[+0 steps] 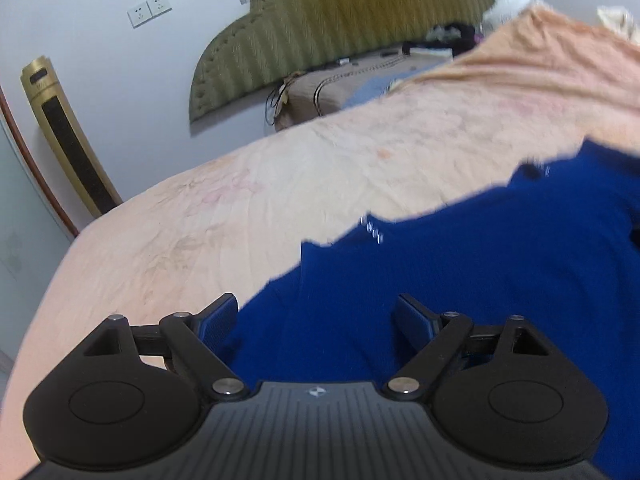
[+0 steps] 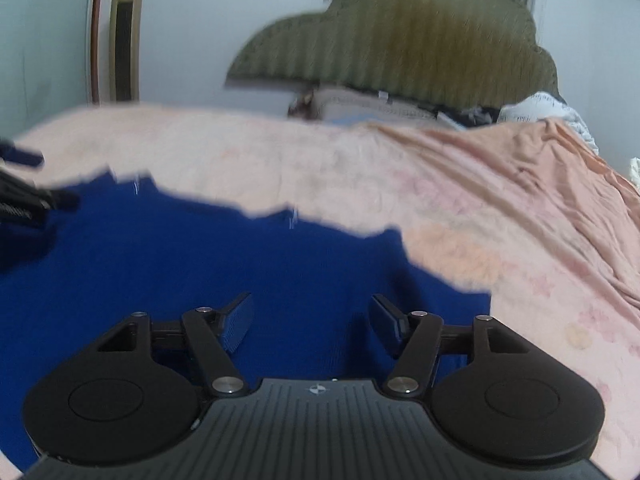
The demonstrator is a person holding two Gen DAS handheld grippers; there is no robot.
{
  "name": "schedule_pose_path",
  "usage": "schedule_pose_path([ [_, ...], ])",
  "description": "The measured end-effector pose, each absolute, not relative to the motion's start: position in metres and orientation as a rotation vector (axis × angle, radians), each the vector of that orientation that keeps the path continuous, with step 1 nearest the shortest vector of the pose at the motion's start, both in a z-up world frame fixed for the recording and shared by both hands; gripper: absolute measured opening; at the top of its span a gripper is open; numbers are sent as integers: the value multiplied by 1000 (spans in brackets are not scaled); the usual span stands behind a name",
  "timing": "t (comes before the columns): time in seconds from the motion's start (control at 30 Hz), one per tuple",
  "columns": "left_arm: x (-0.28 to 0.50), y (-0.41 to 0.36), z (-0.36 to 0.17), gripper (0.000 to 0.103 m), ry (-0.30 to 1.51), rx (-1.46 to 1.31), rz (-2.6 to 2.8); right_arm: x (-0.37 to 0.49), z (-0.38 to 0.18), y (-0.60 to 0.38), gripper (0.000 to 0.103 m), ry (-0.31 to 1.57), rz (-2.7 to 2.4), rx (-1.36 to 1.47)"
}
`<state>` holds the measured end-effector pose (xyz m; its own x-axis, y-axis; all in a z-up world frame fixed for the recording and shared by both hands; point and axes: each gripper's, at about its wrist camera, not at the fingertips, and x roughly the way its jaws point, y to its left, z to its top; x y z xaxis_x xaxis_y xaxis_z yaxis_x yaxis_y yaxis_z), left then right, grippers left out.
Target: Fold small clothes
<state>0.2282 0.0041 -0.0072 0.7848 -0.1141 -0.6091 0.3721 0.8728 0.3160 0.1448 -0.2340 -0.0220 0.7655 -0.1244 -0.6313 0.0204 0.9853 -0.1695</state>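
**Softly does it: blue garment spread on the bed, both grippers unloaded**

Broadly, I see a bed (image 2: 460, 184) under a peach floral sheet, with an olive padded headboard (image 2: 400, 40) against the far wall and a gold tower appliance (image 1: 64, 132) standing off to the side. A royal-blue knit garment (image 2: 200, 260) lies spread on the sheet, directly under both tools; its far edge is ragged against the peach, and blur hides the finer detail, so I cannot tell which end is the neck.

I judge it light, limp and slightly stretchy: it will sag and drag across the sheet rather than hold any shape, so I would pinch it at an edge or corner, taking only the knit and none of the sheet beneath.

My left gripper (image 1: 316, 320) hovers over the garment's left border, jaws spread, nothing between them. My right gripper (image 2: 312, 320) sits over the blue cloth near its right corner, jaws likewise apart and empty.
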Motion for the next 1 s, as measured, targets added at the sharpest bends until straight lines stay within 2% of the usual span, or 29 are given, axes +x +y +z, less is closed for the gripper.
schedule_pose_path([
  [0.17,216,3,-11,86,612,441,-250,124,-5,-242,68,641,-88,9],
  [0.67,191,14,-5,87,660,339,-250,87,-20,-214,74,696,-77,41],
  [1.0,191,23,-19,89,710,259,-264,83,-36,-208,92,699,-103,-2],
])
